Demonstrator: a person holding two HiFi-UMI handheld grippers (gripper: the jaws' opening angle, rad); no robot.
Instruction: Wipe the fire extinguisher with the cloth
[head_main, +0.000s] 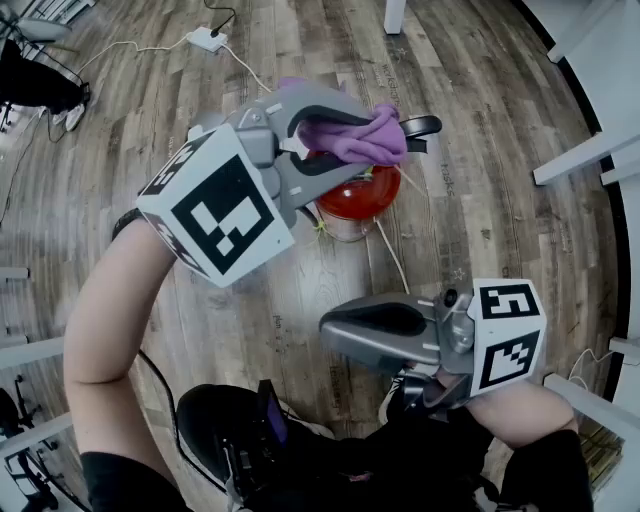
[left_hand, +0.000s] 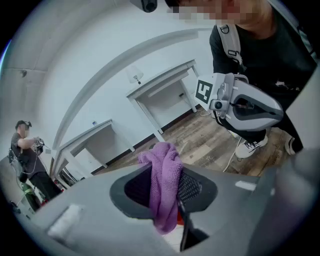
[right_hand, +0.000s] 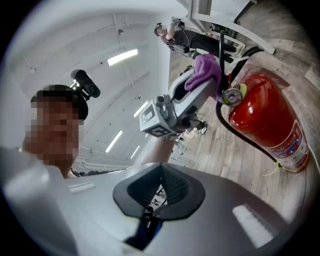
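1. Your left gripper (head_main: 340, 138) is clamped on the purple cloth (head_main: 370, 138), which bunches out past its jaws.
2. Your right gripper (head_main: 328, 330) has its jaws together on nothing and is held level near your body, well apart from the work.
3. The red fire extinguisher (head_main: 358, 195) stands upright on the wood floor (head_main: 480, 200), directly under the cloth. The cloth sits at its top, by the black handle (head_main: 420, 127).
4. Judging by this, wiping is at the head. The red cylinder (right_hand: 265, 120) below looks left to do; no view shows how clean it is.
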